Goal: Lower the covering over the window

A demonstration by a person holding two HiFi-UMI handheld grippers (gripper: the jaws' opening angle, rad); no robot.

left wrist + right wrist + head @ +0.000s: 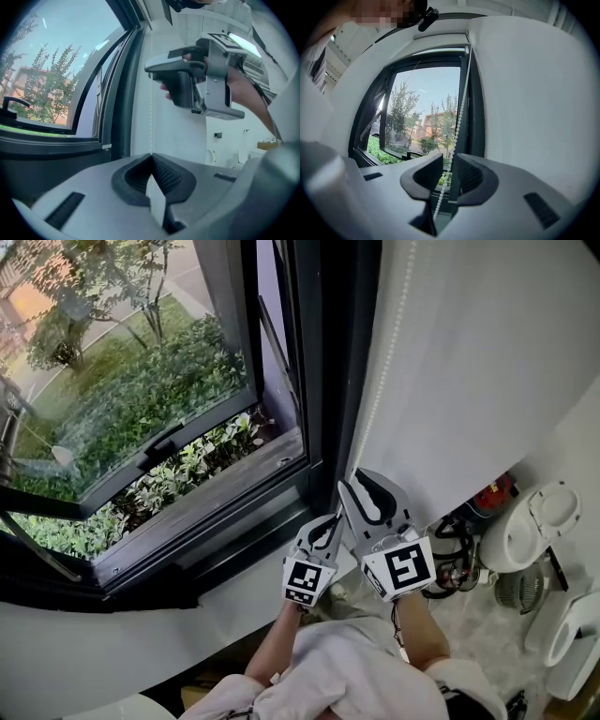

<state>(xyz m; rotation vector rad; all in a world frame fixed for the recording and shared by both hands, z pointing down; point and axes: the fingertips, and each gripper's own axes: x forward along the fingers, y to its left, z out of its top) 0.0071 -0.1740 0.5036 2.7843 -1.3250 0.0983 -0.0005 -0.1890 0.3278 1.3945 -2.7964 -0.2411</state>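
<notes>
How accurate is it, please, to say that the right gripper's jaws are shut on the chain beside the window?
Not quite. The right gripper's jaws stand open, not shut. The chain beside the window simply runs between them, as the right gripper view shows.

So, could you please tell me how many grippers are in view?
2. The left gripper is lower, shut on the cord; the right gripper is higher, open around the cord. No others show.
</notes>
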